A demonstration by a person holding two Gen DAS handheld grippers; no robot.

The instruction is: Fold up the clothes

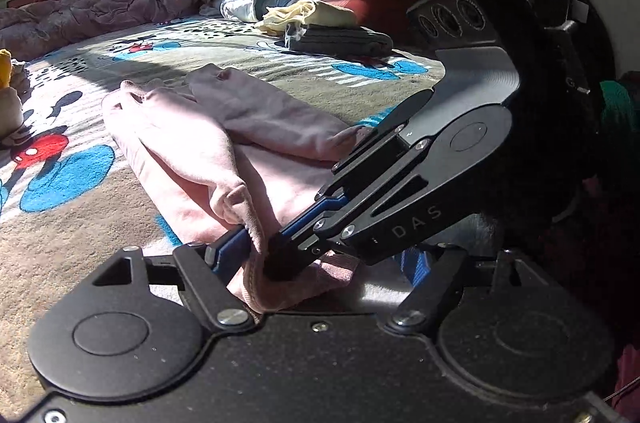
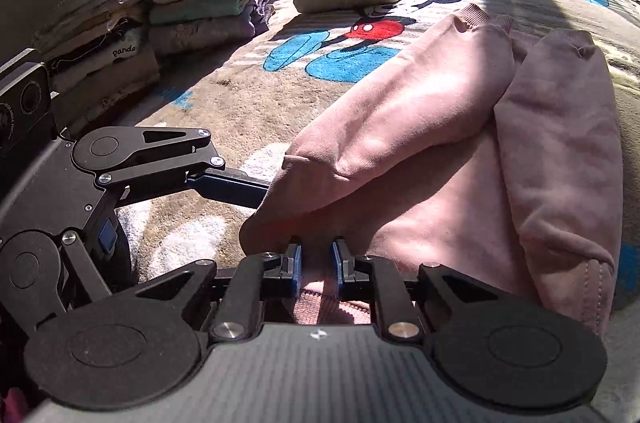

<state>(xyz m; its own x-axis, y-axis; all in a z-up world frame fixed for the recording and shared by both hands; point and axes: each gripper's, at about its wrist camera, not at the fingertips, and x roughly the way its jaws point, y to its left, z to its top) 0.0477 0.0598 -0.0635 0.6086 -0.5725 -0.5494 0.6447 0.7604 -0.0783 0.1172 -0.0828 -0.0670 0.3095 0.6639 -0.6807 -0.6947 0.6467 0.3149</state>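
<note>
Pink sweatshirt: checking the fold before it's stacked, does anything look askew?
Yes. On the pink sweatshirt, the two folded-in sleeves lie uneven: one sleeve slants across the body, the other runs nearly straight, and they overlap near the cuffs.

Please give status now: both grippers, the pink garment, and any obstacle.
Right gripper shut on pink garment hem. Left gripper open, hem between its fingers. Sleeves folded in. Nothing in the way on blanket.

Cartoon blanket point(image 2: 240, 103), pink quilt point(image 1: 100, 3)
</note>
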